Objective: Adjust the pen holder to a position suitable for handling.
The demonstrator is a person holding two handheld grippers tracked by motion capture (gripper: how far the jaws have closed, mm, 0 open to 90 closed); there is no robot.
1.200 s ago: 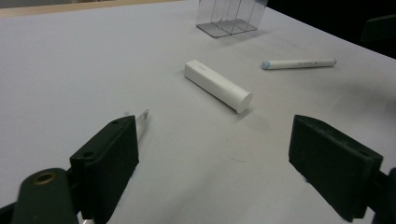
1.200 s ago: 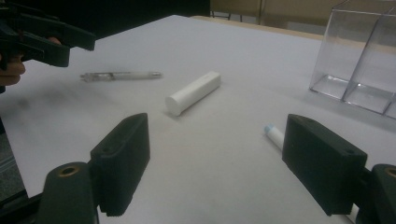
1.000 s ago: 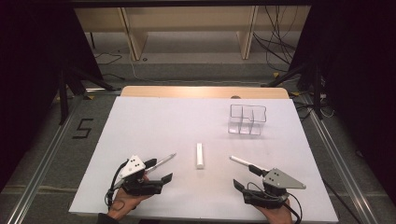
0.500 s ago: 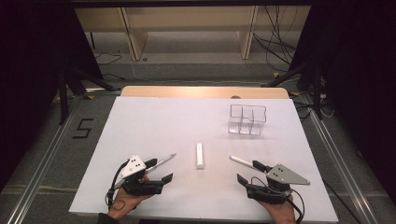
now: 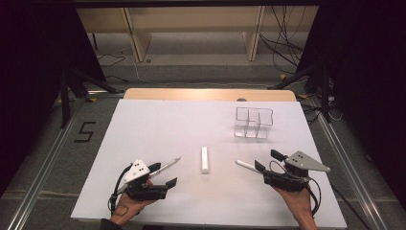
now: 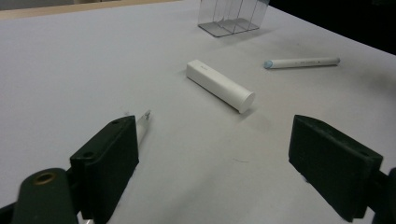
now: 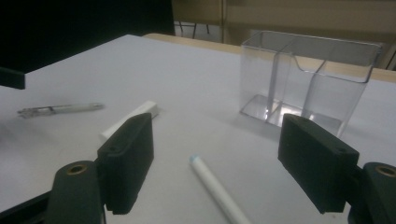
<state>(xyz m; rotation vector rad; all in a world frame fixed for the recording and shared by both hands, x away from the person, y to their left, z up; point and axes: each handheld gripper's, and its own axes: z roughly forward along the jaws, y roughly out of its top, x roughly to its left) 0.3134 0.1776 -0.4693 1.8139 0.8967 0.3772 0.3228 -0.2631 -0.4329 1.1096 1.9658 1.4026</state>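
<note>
Right claw spread wide over a white marker on the bench — light, stiff, likely slippery; grip mid-barrel.

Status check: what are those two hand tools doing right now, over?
Both tools open, holding nothing. Right tool at the white pen, pen lying between its jaws, untouched. Left tool beside the clear pen. Nothing blocking.
</note>
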